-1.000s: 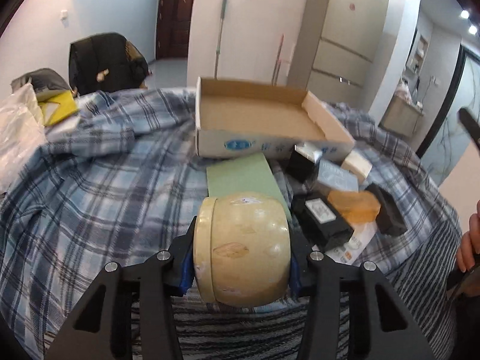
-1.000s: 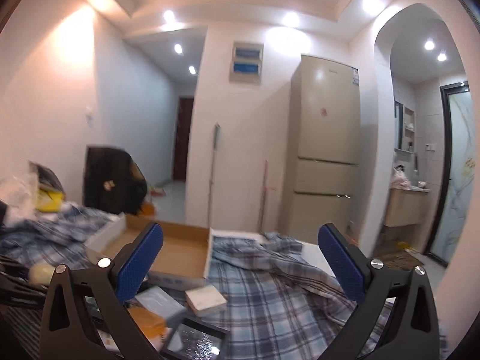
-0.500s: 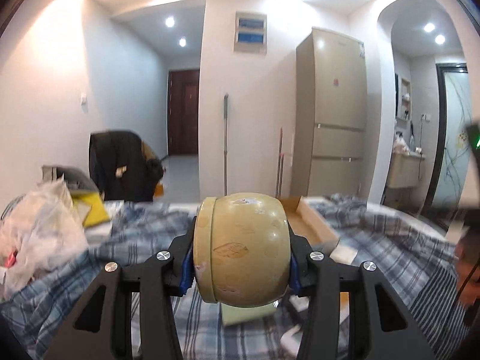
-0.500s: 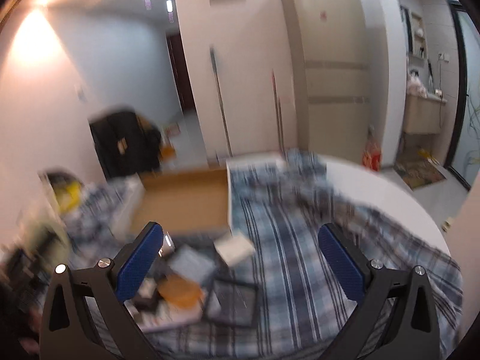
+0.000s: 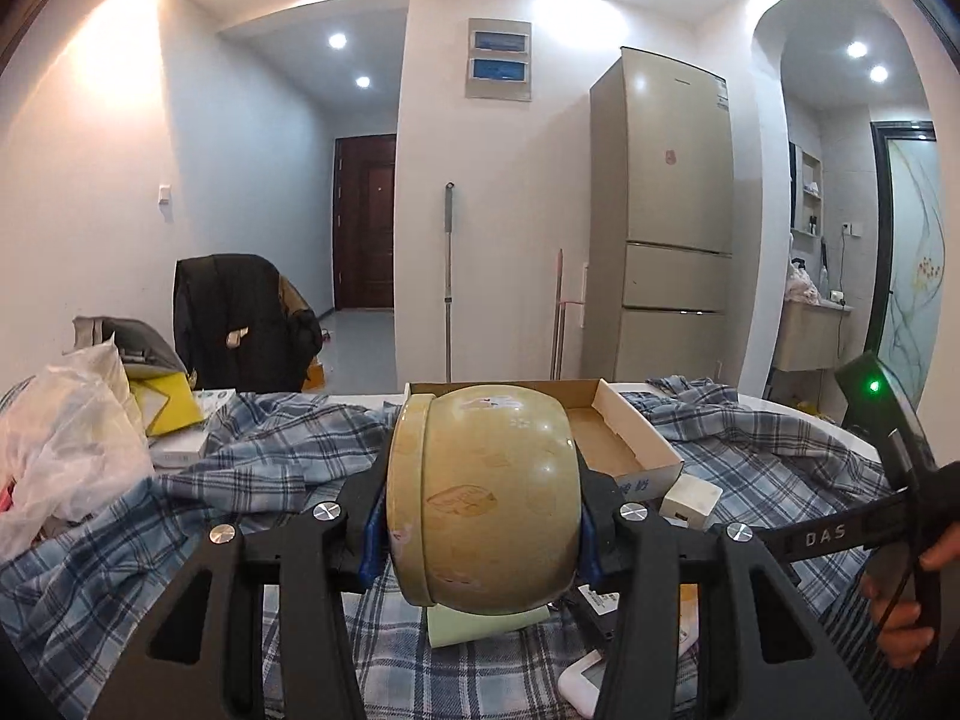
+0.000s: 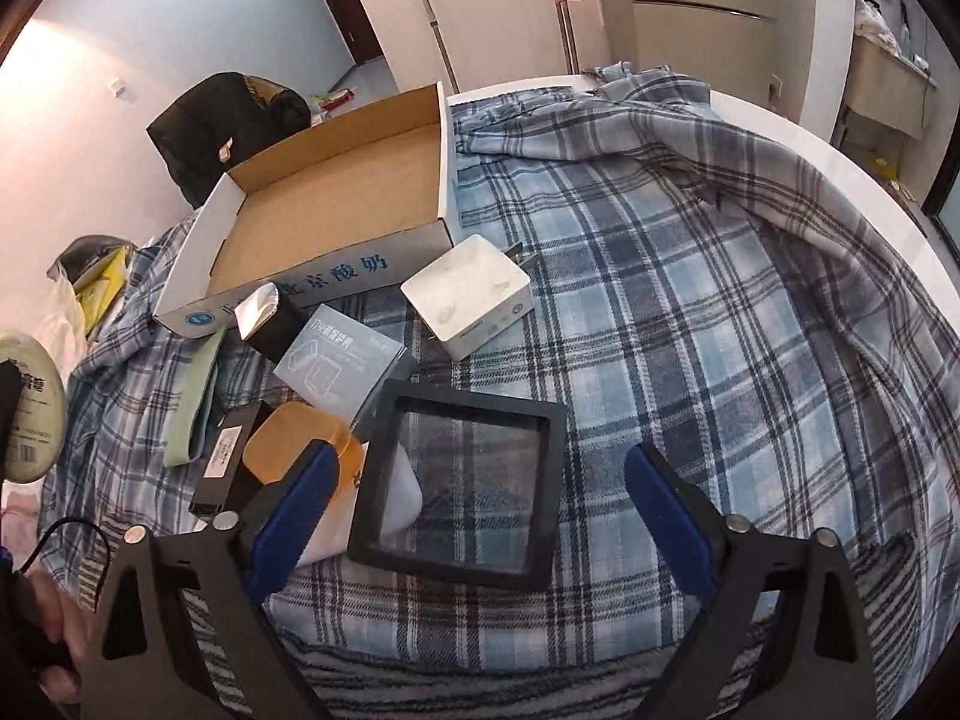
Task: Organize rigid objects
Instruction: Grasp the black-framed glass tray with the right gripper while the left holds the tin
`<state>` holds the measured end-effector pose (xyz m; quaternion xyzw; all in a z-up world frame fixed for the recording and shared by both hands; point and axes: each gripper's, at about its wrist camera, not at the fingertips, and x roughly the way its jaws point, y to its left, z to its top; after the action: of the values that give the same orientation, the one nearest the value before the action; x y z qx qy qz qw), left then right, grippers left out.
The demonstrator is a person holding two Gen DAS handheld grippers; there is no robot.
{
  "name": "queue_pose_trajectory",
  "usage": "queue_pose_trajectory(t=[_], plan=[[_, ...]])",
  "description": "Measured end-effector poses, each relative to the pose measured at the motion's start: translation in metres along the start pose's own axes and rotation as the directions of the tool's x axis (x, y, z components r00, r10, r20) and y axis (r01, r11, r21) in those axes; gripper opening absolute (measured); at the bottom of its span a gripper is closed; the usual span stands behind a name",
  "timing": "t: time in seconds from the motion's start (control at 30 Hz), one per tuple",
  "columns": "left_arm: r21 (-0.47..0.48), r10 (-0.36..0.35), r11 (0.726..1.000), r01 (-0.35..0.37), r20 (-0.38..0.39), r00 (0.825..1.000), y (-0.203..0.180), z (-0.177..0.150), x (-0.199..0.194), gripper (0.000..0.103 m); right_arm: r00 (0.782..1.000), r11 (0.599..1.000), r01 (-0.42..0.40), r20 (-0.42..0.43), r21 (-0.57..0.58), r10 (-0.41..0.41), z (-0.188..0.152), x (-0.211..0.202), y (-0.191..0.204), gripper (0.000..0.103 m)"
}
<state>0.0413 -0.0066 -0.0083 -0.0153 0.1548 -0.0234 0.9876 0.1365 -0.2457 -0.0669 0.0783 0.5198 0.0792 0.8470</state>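
My left gripper (image 5: 480, 525) is shut on a round cream tin (image 5: 483, 495), held lying sideways above the plaid cloth; the tin's label end shows in the right wrist view as a cream disc (image 6: 27, 405) at far left. My right gripper (image 6: 480, 501) points down over a flat black-framed clear case (image 6: 465, 480), which lies between its blue pads; the jaws are closing and do not touch it. An open cardboard box (image 6: 336, 204) lies beyond, empty. In front of it lie a white cube box (image 6: 471, 294), a grey booklet (image 6: 342, 366), an orange-lidded box (image 6: 300, 450) and black boxes (image 6: 225, 462).
A plaid cloth (image 6: 690, 330) covers the round white table (image 6: 840, 168). A pale green flat case (image 6: 195, 408) lies left of the pile. White plastic bags (image 5: 66, 450) and yellow items (image 5: 165, 405) sit at the left edge. A black chair (image 5: 240, 324), a fridge (image 5: 660, 210) stand behind.
My right gripper has tipped down from facing the room to looking onto the table, over the black-framed case, and its jaws have narrowed. My left gripper has lifted and levelled with the tin.
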Motion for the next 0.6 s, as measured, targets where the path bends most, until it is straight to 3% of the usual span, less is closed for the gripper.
queue_pose_trajectory(t=[0.13, 0.2, 0.33, 0.47, 0.6], plan=[[-0.006, 0.007, 1.0, -0.007, -0.008, 1.0, 0.001, -0.003, 0.001, 0.05, 0.999, 1.0, -0.002, -0.046, -0.013, 0.001, -0.001, 0.013, 0.004, 0.082], [-0.012, 0.007, 1.0, -0.007, -0.012, 1.0, 0.002, -0.003, 0.001, 0.05, 0.999, 0.999, 0.015, -0.03, -0.04, -0.016, -0.002, 0.013, 0.009, 0.072], [-0.027, 0.009, 1.0, -0.009, -0.023, 1.0, 0.005, -0.003, 0.003, 0.05, 1.0, 0.998, 0.011, -0.024, -0.07, -0.012, -0.002, 0.011, 0.013, 0.071], [-0.036, 0.013, 0.999, -0.014, -0.026, 1.0, 0.007, -0.003, 0.003, 0.05, 0.995, 0.982, 0.07, 0.083, -0.178, -0.056, -0.001, -0.013, 0.025, 0.071], [-0.033, 0.014, 0.999, -0.014, -0.015, 1.0, 0.007, -0.003, 0.001, 0.05, 0.969, 0.97, 0.092, 0.245, -0.225, -0.035, 0.002, -0.051, 0.034, 0.071]])
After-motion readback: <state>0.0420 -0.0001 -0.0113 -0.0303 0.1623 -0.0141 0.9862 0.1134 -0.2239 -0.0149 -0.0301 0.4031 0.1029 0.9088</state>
